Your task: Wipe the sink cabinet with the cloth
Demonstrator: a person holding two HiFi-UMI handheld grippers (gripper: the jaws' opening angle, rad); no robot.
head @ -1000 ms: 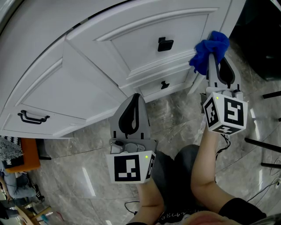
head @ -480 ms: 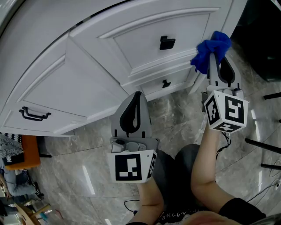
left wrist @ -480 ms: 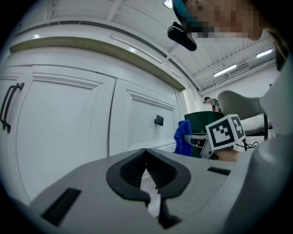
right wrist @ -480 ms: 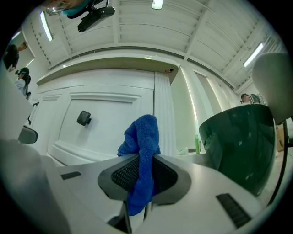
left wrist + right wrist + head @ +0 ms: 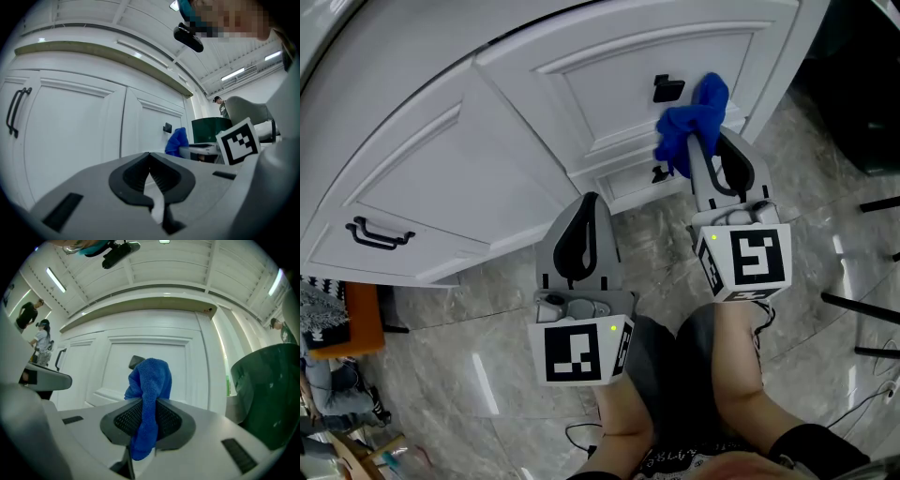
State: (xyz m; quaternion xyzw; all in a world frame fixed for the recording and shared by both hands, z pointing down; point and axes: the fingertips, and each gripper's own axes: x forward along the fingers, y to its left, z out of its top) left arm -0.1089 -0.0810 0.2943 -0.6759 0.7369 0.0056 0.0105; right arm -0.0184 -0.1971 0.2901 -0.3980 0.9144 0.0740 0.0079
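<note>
A bunched blue cloth (image 5: 689,122) (image 5: 148,399) is pinched in my right gripper (image 5: 705,150) (image 5: 146,404), whose jaws are shut on it. It is held up against the white sink cabinet (image 5: 487,178) (image 5: 154,352), over the panel just below the black knob (image 5: 667,89) (image 5: 136,362). My left gripper (image 5: 584,220) (image 5: 150,171) hangs lower and to the left, near the cabinet's base, jaws shut with nothing between them. The cloth (image 5: 177,142) also shows at the right of the left gripper view.
A black bar handle (image 5: 377,234) (image 5: 15,111) sits on the cabinet's left door, a small black pull (image 5: 659,174) on the lower drawer. Grey marble floor (image 5: 506,366) lies below. A dark green bin (image 5: 267,394) stands to the right. People stand far left in the right gripper view.
My right gripper has carried the cloth leftward along the cabinet front, from the right edge to just below the knob. The left gripper has hardly moved.
</note>
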